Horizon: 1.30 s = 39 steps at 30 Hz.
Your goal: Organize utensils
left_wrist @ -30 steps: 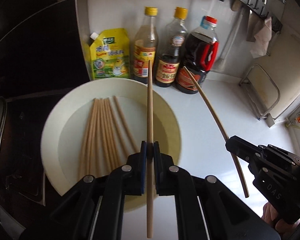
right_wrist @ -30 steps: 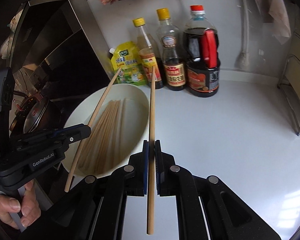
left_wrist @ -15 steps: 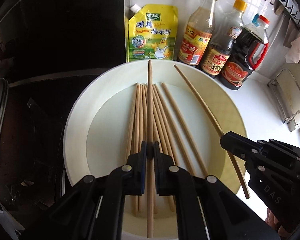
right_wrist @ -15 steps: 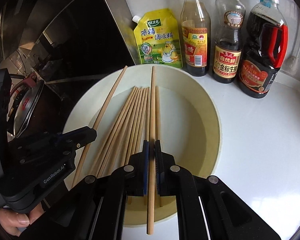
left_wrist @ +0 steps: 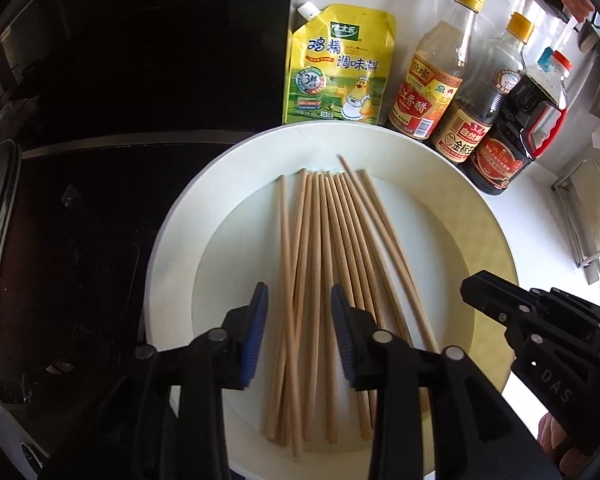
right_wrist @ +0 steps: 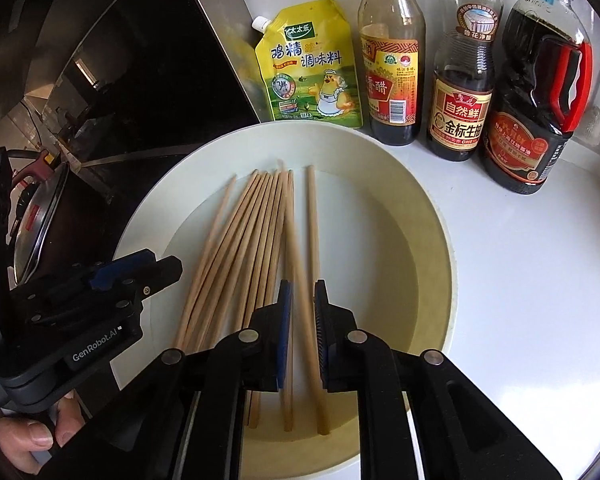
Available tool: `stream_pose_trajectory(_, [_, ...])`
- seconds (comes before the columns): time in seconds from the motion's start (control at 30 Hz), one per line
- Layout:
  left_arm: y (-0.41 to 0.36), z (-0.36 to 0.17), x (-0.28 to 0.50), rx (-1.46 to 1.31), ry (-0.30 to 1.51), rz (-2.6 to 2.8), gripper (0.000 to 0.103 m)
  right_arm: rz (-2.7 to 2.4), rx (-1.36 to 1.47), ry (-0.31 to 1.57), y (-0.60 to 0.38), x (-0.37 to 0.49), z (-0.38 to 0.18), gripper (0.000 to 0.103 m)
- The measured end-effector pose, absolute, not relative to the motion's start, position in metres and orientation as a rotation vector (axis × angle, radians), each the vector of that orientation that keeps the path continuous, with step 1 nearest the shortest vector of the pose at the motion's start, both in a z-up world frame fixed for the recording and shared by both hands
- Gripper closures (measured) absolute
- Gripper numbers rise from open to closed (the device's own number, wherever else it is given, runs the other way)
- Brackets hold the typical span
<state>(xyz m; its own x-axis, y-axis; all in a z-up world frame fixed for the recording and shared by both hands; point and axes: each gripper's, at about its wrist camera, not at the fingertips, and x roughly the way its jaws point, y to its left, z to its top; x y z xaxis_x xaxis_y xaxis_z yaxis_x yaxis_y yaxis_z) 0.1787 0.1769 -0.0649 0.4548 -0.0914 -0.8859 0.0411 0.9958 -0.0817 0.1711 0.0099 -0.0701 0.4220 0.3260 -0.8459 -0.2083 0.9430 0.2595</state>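
Observation:
Several wooden chopsticks [left_wrist: 324, 264] lie side by side in a wide white plate [left_wrist: 172, 240], also seen in the right wrist view as chopsticks [right_wrist: 260, 236] in the plate [right_wrist: 428, 216]. My left gripper [left_wrist: 299, 300] is open just above the near ends of the chopsticks and holds nothing. My right gripper [right_wrist: 300, 288] is open by a narrow gap over the plate, with a chopstick lying below between its fingers, not gripped. The right gripper also shows in the left wrist view [left_wrist: 512, 312], and the left gripper in the right wrist view [right_wrist: 140, 276].
A yellow seasoning pouch [left_wrist: 336, 68], a vinegar bottle [left_wrist: 432, 76], a soy sauce bottle [left_wrist: 484, 96] and a large dark bottle with a red handle [left_wrist: 524, 136] stand behind the plate. A black stove [left_wrist: 80, 200] and pot lid [right_wrist: 40, 220] lie left. White counter [right_wrist: 540, 280] extends right.
Both grippers have opened and let go of their chopsticks, which now lie in the plate with the others. Both grippers moved lower and closer over the plate.

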Motion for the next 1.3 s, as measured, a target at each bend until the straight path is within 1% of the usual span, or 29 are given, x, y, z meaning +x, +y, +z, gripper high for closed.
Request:
stream_pose_trajectory(0.03, [0.178,-0.063,0.177,-0.053,1.091,-0.076,0.062,0.335,0.121,1.081,0.008,0.169,-0.068,0.091])
stream_pose_trajectory(0.17, [0.183,-0.053,0.169,-0.057,1.069,-0.056,0.054,0.339,0.137,1.076,0.004,0.162,-0.062,0.086])
stream_pose_trajectory(0.23, [0.185,-0.048,0.166,-0.063,1.06,-0.049,0.05,0.342,0.138,1.071,0.003,0.159,-0.058,0.079])
stream_pose_trajectory(0.33, [0.187,-0.041,0.16,-0.061,1.04,-0.037,0.044,0.349,0.141,1.06,0.002,0.153,-0.052,0.076])
stream_pose_trajectory(0.47, [0.188,-0.034,0.154,-0.056,1.022,-0.032,0.043,0.349,0.138,1.05,0.001,0.146,-0.046,0.075])
stream_pose_trajectory(0.5, [0.188,-0.033,0.153,-0.056,1.019,-0.032,0.043,0.345,0.138,1.05,0.001,0.145,-0.045,0.072])
stream_pose_trajectory(0.53, [0.187,-0.032,0.152,-0.056,1.017,-0.031,0.043,0.342,0.141,1.05,0.0,0.143,-0.044,0.066])
stream_pose_trajectory(0.57, [0.187,-0.031,0.15,-0.056,1.015,-0.029,0.043,0.34,0.144,1.048,0.0,0.141,-0.043,0.064])
stream_pose_trajectory(0.77, [0.182,-0.024,0.142,-0.031,1.002,-0.028,0.043,0.335,0.126,1.038,0.003,0.133,-0.036,0.063])
stream_pose_trajectory(0.83, [0.182,-0.023,0.14,-0.031,0.998,-0.028,0.042,0.33,0.116,1.034,0.004,0.131,-0.035,0.062])
stream_pose_trajectory(1.3, [0.187,-0.018,0.134,-0.04,0.981,-0.023,0.041,0.332,0.089,1.028,0.008,0.125,-0.029,0.057])
